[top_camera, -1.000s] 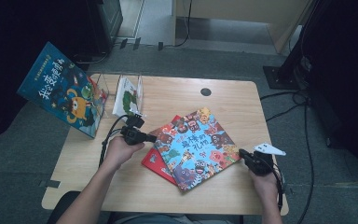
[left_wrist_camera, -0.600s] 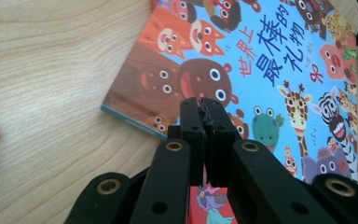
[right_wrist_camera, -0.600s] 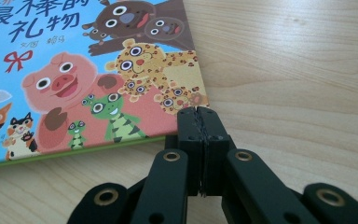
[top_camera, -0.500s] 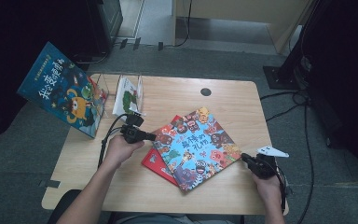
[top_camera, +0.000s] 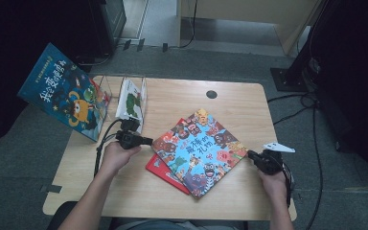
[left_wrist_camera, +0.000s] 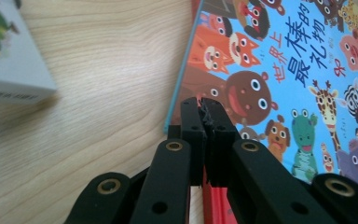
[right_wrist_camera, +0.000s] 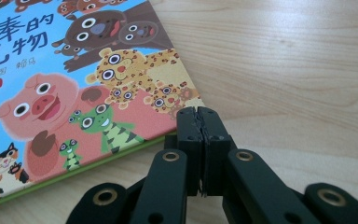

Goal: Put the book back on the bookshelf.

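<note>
Since the earlier frames your right gripper (top_camera: 250, 154) has slid a little along the table edge toward the bright blue square picture book with cartoon animals (top_camera: 200, 149), and its tips are now just beside the book's right corner; your left gripper (top_camera: 149, 141) has kept its place at the book's left corner.

The high view gives you the whole light wooden table (top_camera: 230, 108). The blue animal book lies in the middle, turned like a diamond, on top of a red flat book (top_camera: 162, 170) of which only a strip shows at the lower left. A clear plastic book rack (top_camera: 106, 86) stands at the far left corner with a white book with a green picture (top_camera: 130, 99) upright in it, and a dark blue book with an orange monster (top_camera: 64, 91) leans on the rack's outer side, hanging over the table edge.

The left gripper view adds what the high one cannot: the black jaws are pressed together with nothing between them, their tips over the cover edge of the blue animal book (left_wrist_camera: 284, 70), the red flat book (left_wrist_camera: 212, 205) peeking under them, and the barcode edge of the white book (left_wrist_camera: 9, 70). The right gripper view shows its jaws also together and empty, just off the corner of the blue animal book (right_wrist_camera: 74, 93), on bare wood.

Count: four books, two grippers, one rack.
</note>
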Demonstrator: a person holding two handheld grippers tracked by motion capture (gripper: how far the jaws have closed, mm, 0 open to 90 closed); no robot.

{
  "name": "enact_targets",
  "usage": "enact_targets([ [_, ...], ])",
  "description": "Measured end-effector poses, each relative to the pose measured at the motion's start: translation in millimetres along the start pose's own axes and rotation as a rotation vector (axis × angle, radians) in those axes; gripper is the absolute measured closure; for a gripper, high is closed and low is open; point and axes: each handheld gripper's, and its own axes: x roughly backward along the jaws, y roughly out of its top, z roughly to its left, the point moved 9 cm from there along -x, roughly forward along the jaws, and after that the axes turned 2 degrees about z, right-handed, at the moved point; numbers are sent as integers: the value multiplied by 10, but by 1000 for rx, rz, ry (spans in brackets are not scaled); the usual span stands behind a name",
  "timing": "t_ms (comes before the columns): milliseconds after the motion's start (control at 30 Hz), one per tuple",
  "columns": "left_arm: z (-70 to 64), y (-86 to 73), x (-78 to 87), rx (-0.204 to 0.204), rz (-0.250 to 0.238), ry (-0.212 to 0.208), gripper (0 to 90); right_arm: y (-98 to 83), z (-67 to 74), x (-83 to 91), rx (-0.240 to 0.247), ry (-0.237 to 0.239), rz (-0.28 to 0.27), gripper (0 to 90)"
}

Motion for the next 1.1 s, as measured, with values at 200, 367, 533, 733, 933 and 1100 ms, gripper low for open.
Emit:
enact_targets([
  [200,85,-48,-18,15,-5,20,897,94,-11,-91,-13,9,3,900],
  [367,141,-81,-83,17,8,51,896,161,-15,-161,-17,19,5,900],
  [533,127,-133,-103,8,22,55,900,211,-22,-210,-32,25,6,900],
  [733,36,-257,-146,0,64,37,900,253,2,-263,-30,38,5,900],
  [933,-88,-344,-165,-7,77,1,900,308,56,-322,-21,55,10,900],
  [1100,-163,-395,-139,0,73,-32,900,349,106,-375,-16,73,15,900],
])
